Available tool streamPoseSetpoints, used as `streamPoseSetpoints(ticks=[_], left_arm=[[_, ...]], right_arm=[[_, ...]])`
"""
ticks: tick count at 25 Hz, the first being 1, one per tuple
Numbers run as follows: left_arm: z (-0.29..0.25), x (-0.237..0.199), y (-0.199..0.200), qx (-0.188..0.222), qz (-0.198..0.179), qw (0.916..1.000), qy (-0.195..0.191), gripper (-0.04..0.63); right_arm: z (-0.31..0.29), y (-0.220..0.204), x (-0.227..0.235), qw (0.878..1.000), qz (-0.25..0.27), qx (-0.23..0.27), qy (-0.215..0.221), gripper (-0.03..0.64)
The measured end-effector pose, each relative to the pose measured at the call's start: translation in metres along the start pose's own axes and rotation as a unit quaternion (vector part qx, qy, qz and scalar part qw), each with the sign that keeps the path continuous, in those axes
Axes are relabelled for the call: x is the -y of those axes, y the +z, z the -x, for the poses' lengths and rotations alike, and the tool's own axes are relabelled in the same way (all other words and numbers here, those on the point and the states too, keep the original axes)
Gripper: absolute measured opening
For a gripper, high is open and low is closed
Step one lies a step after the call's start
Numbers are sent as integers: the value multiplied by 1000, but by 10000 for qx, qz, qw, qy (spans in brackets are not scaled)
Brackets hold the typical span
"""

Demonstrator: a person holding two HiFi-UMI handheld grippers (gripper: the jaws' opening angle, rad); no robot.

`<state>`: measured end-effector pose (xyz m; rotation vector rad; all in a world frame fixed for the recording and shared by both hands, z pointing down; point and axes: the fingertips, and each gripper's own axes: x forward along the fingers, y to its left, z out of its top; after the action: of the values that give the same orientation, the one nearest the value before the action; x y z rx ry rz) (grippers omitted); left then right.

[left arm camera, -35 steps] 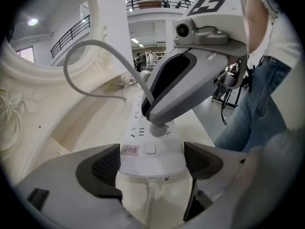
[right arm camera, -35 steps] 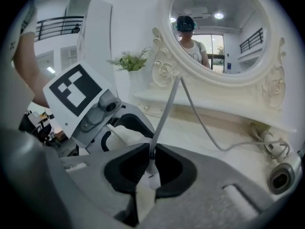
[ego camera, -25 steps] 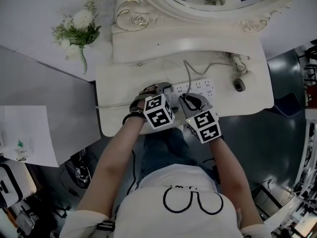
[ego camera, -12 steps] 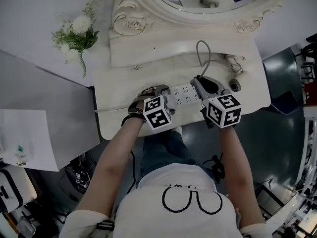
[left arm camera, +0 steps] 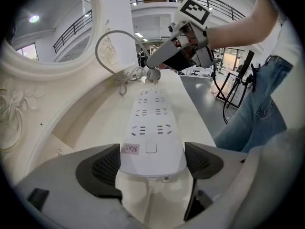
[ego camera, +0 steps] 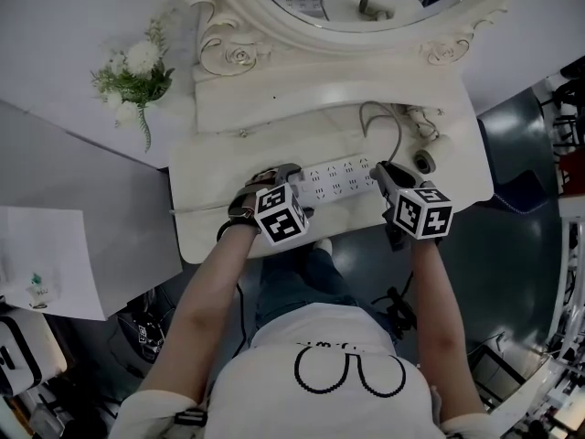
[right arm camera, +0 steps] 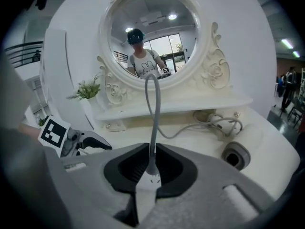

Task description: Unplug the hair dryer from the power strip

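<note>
Currently, in the head view from left to right: a sprig of white flowers (ego camera: 133, 66) lies at upper left, off the white dressing table (ego camera: 206, 218). Left of centre, the left gripper (ego camera: 277, 176) has its jaws pressed on the near end of the power strip (ego camera: 343, 179). The left gripper view shows both dark pads against the strip's sides, pinning it flat on the tabletop. Every socket visible along the strip looks empty. Right of centre, the right gripper (ego camera: 382, 172) sits at the strip's right end, jaws nearly together and pinching the white plug (right arm camera: 149, 181). Its grey cord (right arm camera: 152, 118) rises out of the jaws, arcs in front of the mirror (right arm camera: 119, 32) and runs off to the right. The hair dryer (right arm camera: 234, 155) lies at the right of the tabletop near the edge, round mouth facing outward, apart from the strip. Judgement: the plug looks free of its socket, so the unplugging is done or all but done. To finish well: hold the strip clamped until the plug is clear. Carry the plug with the cord's slack, not against it, so the loop does not drag the dryer toward the edge. Lay it on bare tabletop beside the dryer before spreading either pair of jaws. Risk: cord snagging on the strip.
</note>
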<state>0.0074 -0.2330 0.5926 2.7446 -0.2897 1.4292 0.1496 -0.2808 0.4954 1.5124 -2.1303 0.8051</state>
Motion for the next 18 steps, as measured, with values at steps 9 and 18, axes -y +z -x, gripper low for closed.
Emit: streamPoseSetpoints(ticks=[9, 18], left_arm=[[12, 5, 5, -175, 361, 9987, 301, 416], [30, -1, 26, 616, 2109, 9713, 908, 416]], right_arm=[[-19, 1, 73, 9993, -114, -288, -230, 46], [-54, -8, 80, 9958, -299, -751, 419, 58]])
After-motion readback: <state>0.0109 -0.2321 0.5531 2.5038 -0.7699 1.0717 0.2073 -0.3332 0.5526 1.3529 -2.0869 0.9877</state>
